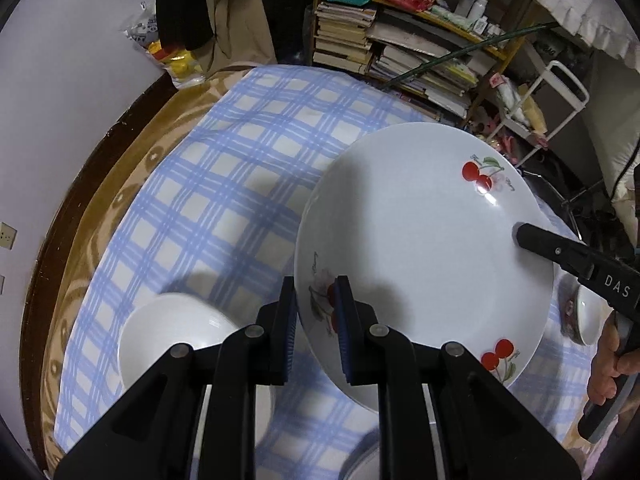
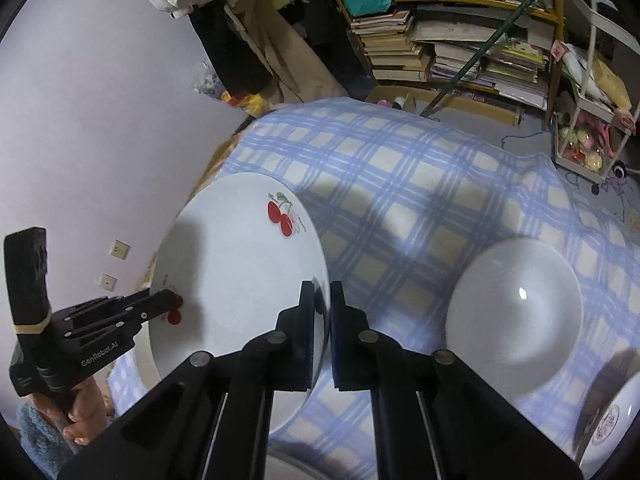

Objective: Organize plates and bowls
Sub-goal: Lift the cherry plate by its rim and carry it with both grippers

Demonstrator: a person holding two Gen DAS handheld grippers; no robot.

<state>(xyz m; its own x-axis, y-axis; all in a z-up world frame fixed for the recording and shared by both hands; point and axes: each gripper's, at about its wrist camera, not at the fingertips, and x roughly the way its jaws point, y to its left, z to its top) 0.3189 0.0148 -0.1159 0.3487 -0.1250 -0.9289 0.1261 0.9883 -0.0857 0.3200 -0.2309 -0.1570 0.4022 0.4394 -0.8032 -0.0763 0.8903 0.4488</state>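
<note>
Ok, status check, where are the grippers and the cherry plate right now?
Left gripper and right gripper both clamped on cherry plate, opposite rims. Plate lifted off checked cloth. White bowl and another bowl sit below, not blocking.

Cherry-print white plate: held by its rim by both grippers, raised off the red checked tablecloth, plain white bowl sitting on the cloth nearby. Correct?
One error: the tablecloth is blue and white checked, not red, as both wrist views show. The rest holds: the cherry-print white plate is clamped at opposite rims by the left gripper and the right gripper, tilted above the cloth, and the plain white bowl sits on the cloth nearby.
</note>
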